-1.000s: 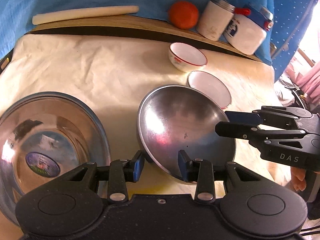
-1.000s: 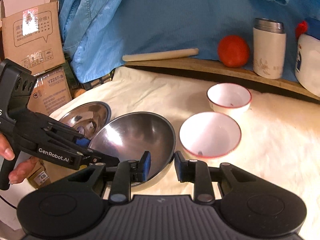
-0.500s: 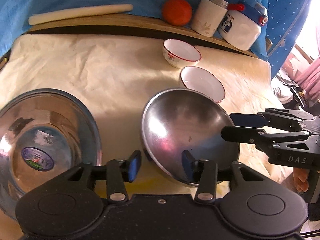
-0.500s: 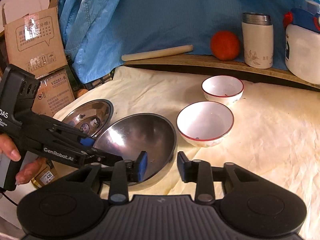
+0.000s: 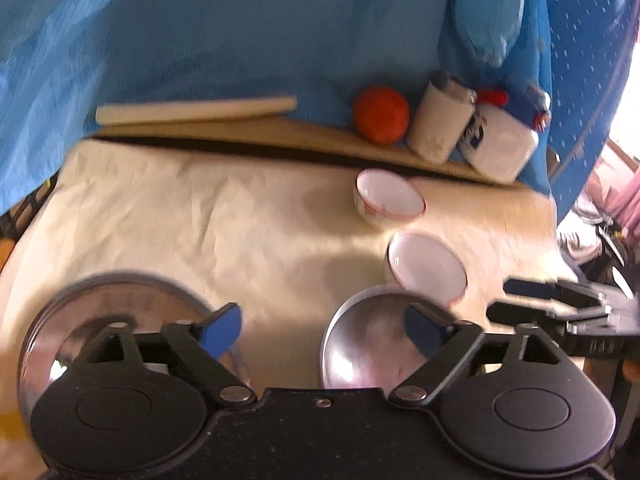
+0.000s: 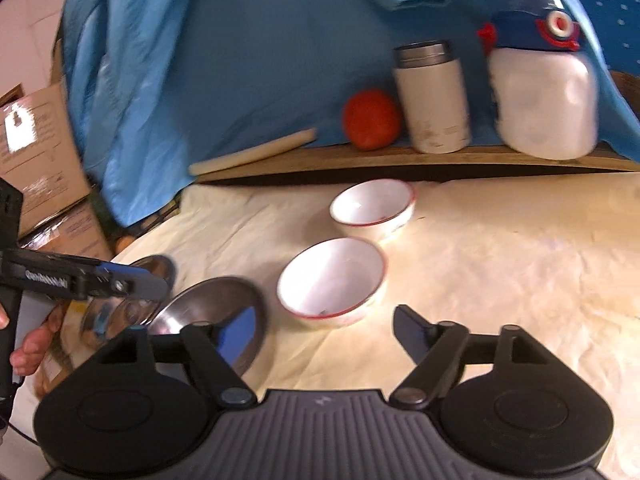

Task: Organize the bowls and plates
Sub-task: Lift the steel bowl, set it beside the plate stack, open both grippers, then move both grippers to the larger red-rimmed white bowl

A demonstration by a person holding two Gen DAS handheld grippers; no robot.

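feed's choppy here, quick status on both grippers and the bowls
Left gripper and right gripper both opening, nothing between the jaws. Steel pan released on the cloth beside the steel bowl. Two white bowls untouched, nothing blocking.

Your left wrist view looks forward and down over the counter (image 5: 240, 208) from close above; your right wrist view faces the same way from further right; both share the steel bowl (image 5: 372, 344) (image 6: 208, 304) and back shelf (image 5: 280, 136) (image 6: 400, 160).
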